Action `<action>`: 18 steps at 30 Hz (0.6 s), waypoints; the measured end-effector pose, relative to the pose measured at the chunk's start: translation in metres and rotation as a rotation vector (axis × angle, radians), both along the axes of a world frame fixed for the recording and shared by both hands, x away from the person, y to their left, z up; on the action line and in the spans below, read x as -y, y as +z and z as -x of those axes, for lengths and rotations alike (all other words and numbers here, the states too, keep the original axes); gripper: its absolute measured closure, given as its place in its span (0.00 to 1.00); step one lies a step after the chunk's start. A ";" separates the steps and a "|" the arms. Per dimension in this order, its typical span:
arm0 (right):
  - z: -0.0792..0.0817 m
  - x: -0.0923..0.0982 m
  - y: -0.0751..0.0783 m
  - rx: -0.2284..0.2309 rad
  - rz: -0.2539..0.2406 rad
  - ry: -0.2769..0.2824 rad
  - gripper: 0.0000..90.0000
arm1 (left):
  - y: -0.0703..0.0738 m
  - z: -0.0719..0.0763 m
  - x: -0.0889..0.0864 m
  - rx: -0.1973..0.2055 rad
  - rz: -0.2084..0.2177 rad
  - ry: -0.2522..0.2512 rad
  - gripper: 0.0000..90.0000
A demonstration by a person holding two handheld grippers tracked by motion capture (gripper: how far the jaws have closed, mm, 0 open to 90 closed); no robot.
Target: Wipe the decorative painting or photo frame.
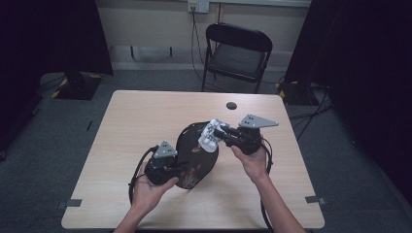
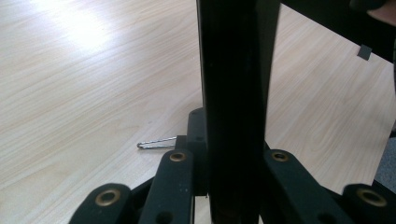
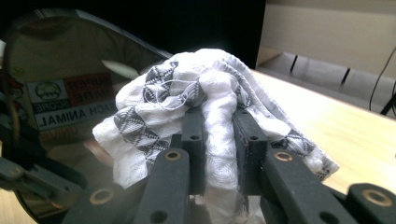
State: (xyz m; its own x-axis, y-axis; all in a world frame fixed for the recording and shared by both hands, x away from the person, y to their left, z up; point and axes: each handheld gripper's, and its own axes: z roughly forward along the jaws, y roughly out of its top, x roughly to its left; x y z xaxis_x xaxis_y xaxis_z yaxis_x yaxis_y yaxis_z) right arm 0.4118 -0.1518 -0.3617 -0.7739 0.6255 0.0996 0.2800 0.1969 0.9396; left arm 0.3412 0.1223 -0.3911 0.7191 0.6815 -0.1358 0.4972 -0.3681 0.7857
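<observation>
Count: one black helmet (image 1: pixel 194 155), one white patterned cloth (image 1: pixel 209 135), two grippers, one folding chair (image 1: pixel 236 53).

My left gripper (image 1: pixel 182 167) is clamped on the helmet's near rim; in the left gripper view the dark edge (image 2: pixel 236 93) stands upright between the closed jaws. My right gripper (image 1: pixel 216 132) is pinched tight on the bunched cloth (image 3: pixel 205 107), and the cloth presses against the helmet's glossy shell (image 3: pixel 60 79) at its far upper side. A sticker with lettering (image 3: pixel 70 100) shows on that shell.

Surface: pale wood-grain table (image 1: pixel 145 116), the helmet sitting near its middle, slightly toward my side. One round dark grommet (image 1: pixel 231 105) near the far edge. One small metal pin (image 2: pixel 156 143) lies on the wood beside the left jaws.

Room: grey floor, black curtains both sides, the chair beyond the far edge.

Bare tabletop lies left, right and beyond the helmet; the near edge sits close to my forearms.
</observation>
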 end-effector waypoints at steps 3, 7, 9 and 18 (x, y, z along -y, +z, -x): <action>0.000 0.002 -0.012 -0.024 0.030 -0.009 0.86 | 0.000 -0.001 0.000 -0.002 0.003 0.001 0.89; -0.002 0.006 -0.033 -0.076 0.044 -0.023 0.86 | 0.000 -0.001 0.000 -0.001 -0.002 0.002 0.88; -0.002 0.007 -0.042 -0.094 0.055 -0.025 0.86 | 0.000 -0.002 0.000 0.004 -0.003 0.005 0.88; 0.006 -0.002 -0.079 -0.167 0.160 -0.011 0.86 | 0.000 -0.003 -0.001 -0.001 -0.002 0.012 0.88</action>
State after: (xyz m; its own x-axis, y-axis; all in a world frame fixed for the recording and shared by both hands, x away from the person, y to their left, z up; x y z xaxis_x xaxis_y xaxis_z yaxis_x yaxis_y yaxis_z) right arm 0.4058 -0.1499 -0.4404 -0.7481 0.6518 0.1245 0.4316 0.3354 0.8374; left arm 0.3444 0.1234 -0.3910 0.7104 0.6906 -0.1356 0.5027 -0.3631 0.7845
